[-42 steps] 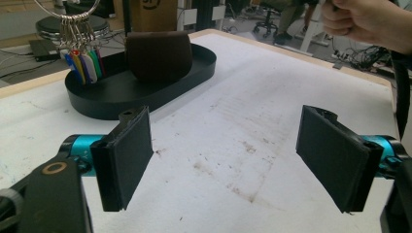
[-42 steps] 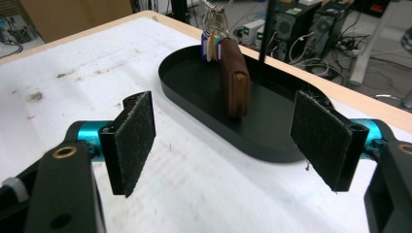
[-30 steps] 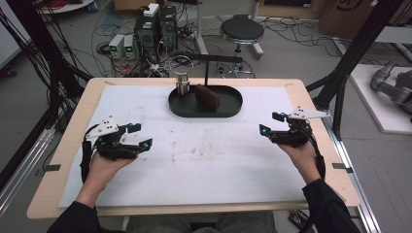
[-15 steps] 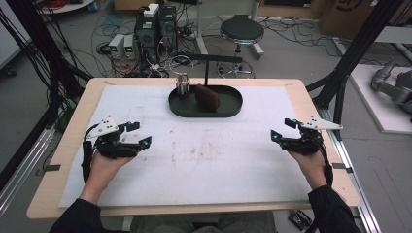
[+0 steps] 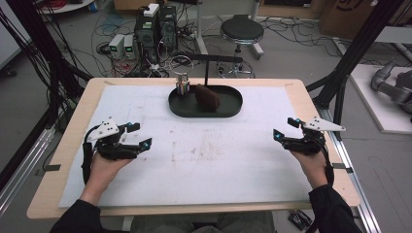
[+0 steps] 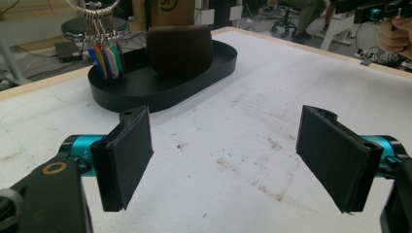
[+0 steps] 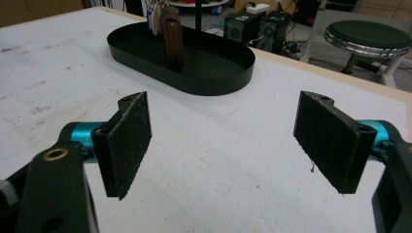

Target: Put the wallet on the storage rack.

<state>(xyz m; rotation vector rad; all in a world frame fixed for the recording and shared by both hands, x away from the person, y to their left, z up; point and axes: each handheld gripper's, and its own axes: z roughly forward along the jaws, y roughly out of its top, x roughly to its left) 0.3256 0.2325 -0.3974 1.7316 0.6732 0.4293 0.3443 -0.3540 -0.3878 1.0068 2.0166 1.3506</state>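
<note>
A black oval tray (image 5: 228, 109) lies at the back middle of the white mat. In it stands a brown leather pouch (image 5: 207, 97) beside a ring of coloured key tags (image 5: 182, 87). The left gripper view has the tray (image 6: 204, 73), the pouch (image 6: 180, 48) and the tags (image 6: 106, 58) ahead of the jaws. My left gripper (image 5: 137, 135) hovers open over the mat's left side, holding nothing. At the mat's right edge my right gripper (image 5: 285, 128) is open and empty too. The tray (image 7: 214, 73) and pouch (image 7: 173, 43) lie beyond its jaws.
The white mat (image 5: 204, 160) covers most of the wooden table (image 5: 311, 107) and carries brown stains in the middle. A thin black post (image 5: 207, 70) rises behind the tray. Cables, electronics and a stool (image 5: 241, 31) stand on the floor past the far edge.
My right gripper has moved outward to the right and a little nearer the person. The left gripper has stayed in place. Both remain open.
</note>
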